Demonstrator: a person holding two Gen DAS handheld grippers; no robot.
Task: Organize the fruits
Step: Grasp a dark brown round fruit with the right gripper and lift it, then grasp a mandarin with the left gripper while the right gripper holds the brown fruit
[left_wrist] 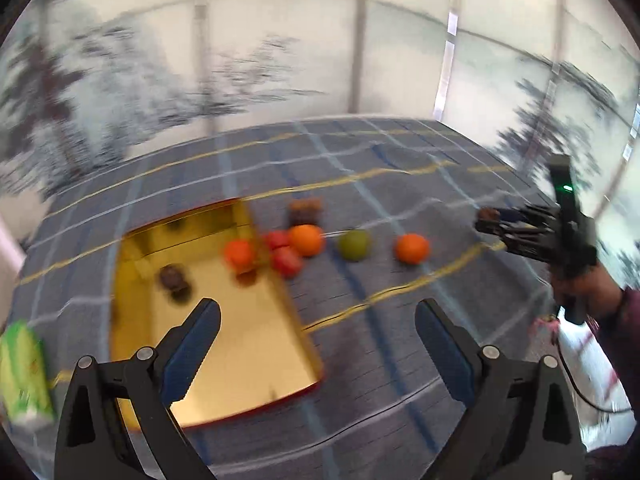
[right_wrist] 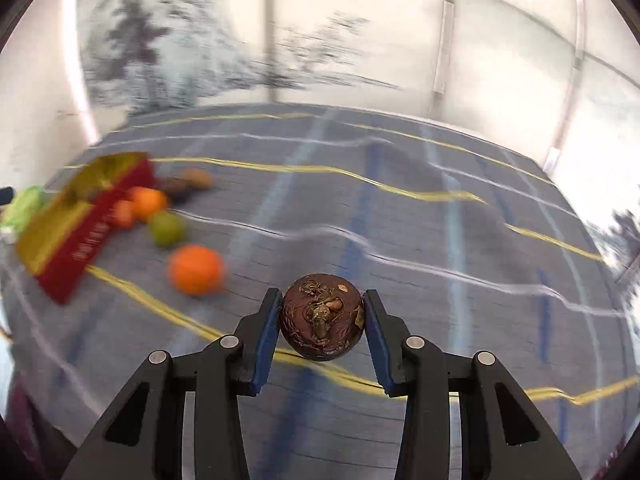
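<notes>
My right gripper (right_wrist: 322, 320) is shut on a dark brown round fruit (right_wrist: 322, 318) and holds it above the cloth; it also shows at the right of the left wrist view (left_wrist: 490, 216). My left gripper (left_wrist: 318, 322) is open and empty above the gold-lined red box (left_wrist: 248, 344). In the box lie a dark fruit (left_wrist: 174, 278) and an orange (left_wrist: 239, 254). On the cloth beside the box are two red fruits (left_wrist: 286, 254), an orange (left_wrist: 306, 240), a green fruit (left_wrist: 353, 244), another orange (left_wrist: 412, 249) and brown fruits (left_wrist: 306, 209).
A blue checked tablecloth (left_wrist: 380, 340) with yellow lines covers the table. A green packet (left_wrist: 24, 372) sits at the left edge. A white wall with tree pictures stands behind. The person's hand (left_wrist: 584, 284) holds the right gripper.
</notes>
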